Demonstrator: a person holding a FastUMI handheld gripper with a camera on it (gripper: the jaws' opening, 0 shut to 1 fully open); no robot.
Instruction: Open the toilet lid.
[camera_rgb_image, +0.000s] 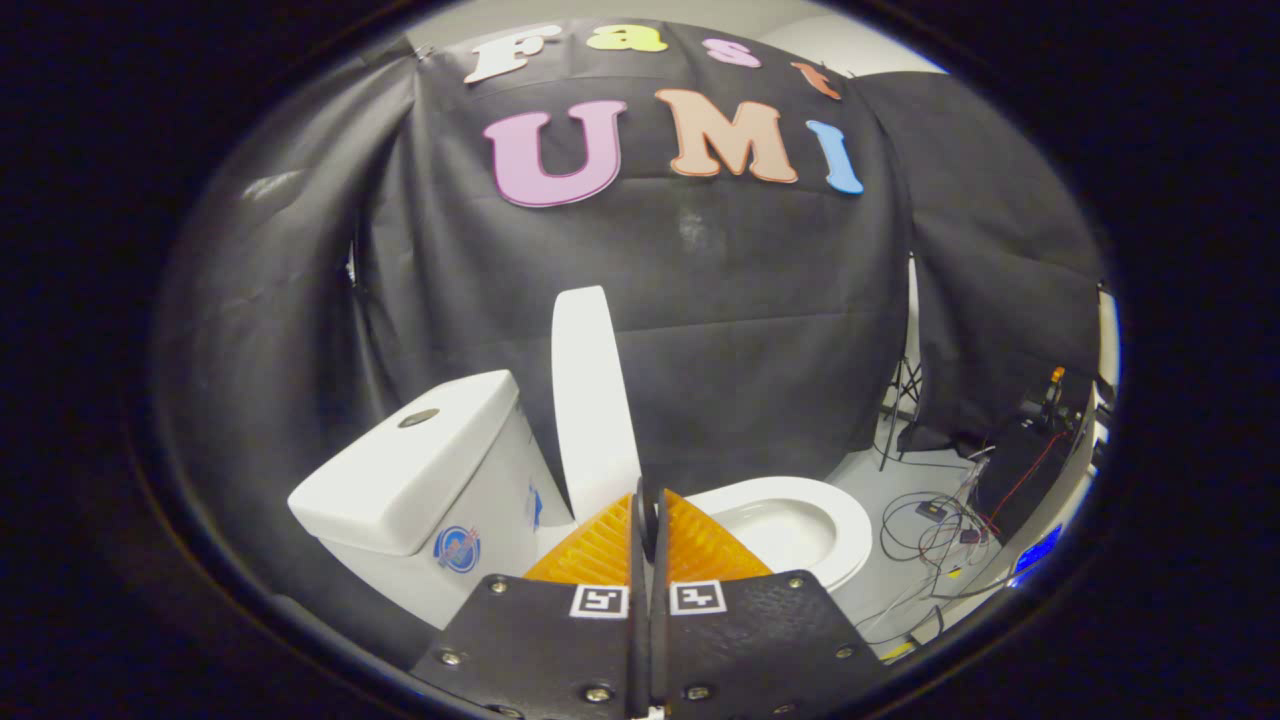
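— Nearest to us sit our tongs (648, 520), and we see their two fingers pressed together with nothing pinched between them.

— Agreed. Just beyond their tips we find the toilet lid (592, 395). It stands upright, raised off the seat, and we view it almost edge-on.

— We place the tank (415, 465) just beside it, with a round flush button (418, 417) on top and a round sticker (456, 548) on its front face.

— On the other side of the tips, we see the seat (845, 525) lying flat around the open bowl (785, 525).

— Whether the tips touch the lid, we cannot tell; they overlap its lower end in our view.

— Behind everything hangs the black cloth wall (720, 320). Further off on the floor (900, 575), we spot loose cables (925, 530) and a tripod leg (897, 400).
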